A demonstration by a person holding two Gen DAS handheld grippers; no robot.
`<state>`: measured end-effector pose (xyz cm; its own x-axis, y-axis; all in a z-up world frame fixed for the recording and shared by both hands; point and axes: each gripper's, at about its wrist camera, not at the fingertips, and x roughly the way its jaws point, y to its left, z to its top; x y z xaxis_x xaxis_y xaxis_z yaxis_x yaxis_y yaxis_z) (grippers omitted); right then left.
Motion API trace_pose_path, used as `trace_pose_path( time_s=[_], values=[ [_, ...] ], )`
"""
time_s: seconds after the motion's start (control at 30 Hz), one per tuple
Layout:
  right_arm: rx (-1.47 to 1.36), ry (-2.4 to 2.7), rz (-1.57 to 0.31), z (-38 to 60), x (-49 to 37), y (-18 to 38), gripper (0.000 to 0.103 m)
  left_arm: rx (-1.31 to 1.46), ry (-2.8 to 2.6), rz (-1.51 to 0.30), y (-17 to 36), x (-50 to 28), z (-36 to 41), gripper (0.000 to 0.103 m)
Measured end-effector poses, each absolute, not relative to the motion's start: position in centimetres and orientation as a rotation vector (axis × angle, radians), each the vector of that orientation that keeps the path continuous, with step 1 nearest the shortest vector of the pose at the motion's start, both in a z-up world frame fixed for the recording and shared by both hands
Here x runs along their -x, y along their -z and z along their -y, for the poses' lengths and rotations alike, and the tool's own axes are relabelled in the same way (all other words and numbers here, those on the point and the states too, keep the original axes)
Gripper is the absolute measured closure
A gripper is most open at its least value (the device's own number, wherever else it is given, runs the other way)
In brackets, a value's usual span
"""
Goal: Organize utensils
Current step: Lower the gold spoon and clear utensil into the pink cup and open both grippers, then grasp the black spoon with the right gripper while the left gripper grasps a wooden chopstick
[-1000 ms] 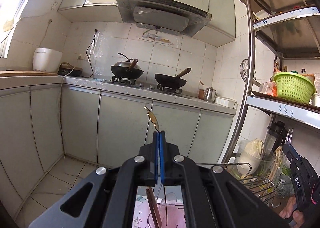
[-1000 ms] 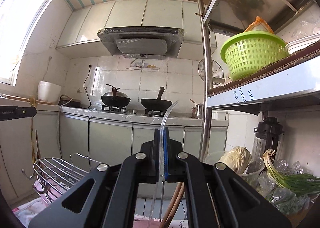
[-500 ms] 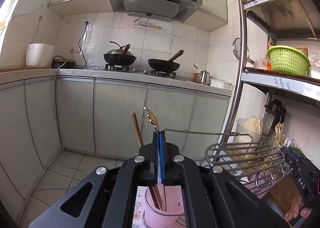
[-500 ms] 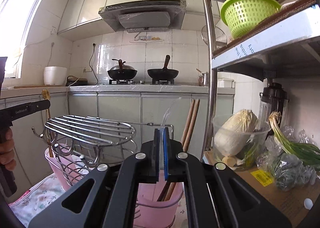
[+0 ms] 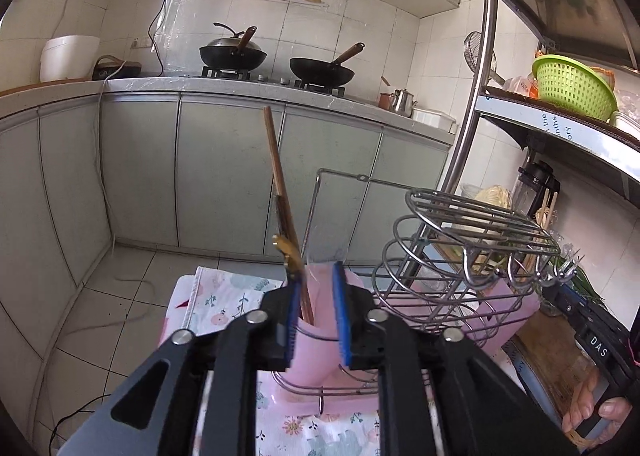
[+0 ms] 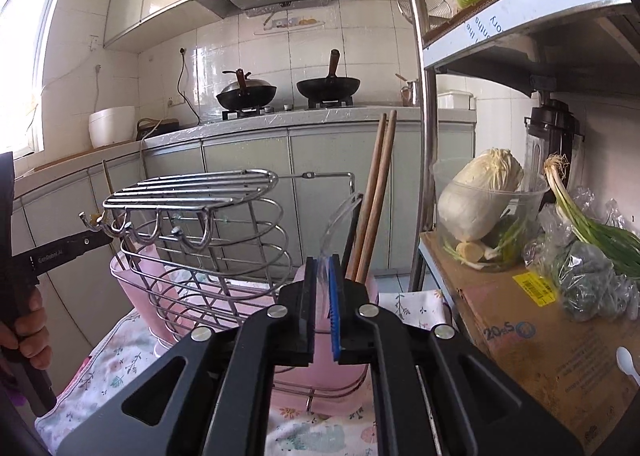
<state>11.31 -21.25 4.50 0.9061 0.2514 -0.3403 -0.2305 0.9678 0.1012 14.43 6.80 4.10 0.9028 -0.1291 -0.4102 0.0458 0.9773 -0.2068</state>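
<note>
My left gripper [image 5: 316, 276] hovers just above a pink cup [image 5: 316, 352] in the wire rack [image 5: 460, 240]. Its jaws are opening. A gold-handled utensil [image 5: 289, 256] leans loose against the left pad, beside brown chopsticks [image 5: 280, 183] standing in the cup. My right gripper [image 6: 322, 260] is over another pink cup [image 6: 370, 288]. Its jaws are also opening, leaving a narrow gap in which a clear plastic utensil [image 6: 338, 219] stands; the pads do not press it. Two wooden chopsticks [image 6: 376, 191] stand in that cup.
The rack sits on a floral cloth [image 6: 120, 368]. To the right, a shelf unit holds a cardboard box [image 6: 540, 316], a bowl with cabbage [image 6: 480, 207] and green onions [image 6: 592, 228]. A green basket [image 5: 572, 83] sits higher up. Kitchen cabinets [image 5: 224, 175] stand beyond.
Both grippers came down over the pink cups and tilted downward. Both were shut on their utensils; now the pads stand apart and the gold-handled and clear utensils sit lower in the cups.
</note>
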Motion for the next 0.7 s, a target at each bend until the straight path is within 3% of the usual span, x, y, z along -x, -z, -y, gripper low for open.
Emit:
trace_pose_path(
  time_s=[0.07,0.13,0.7],
  values=[
    [-0.079,-0.257,-0.368,21.5,-10.7,-4.4,0.075,0.193,0.089,-0.432,-4.1,-13.6,-6.9,0.071],
    [-0.096,-0.258,-0.372,21.6,-9.9,-4.3,0.068,0.19,0.091,-0.436,-4.1,-13.0,-7.0,0.068],
    [-0.144,-0.328,-0.639,20.2,-6.4,0.4,0.067,0.237,0.118,-0.675,1.0,-9.3,-6.0,0.066]
  ],
)
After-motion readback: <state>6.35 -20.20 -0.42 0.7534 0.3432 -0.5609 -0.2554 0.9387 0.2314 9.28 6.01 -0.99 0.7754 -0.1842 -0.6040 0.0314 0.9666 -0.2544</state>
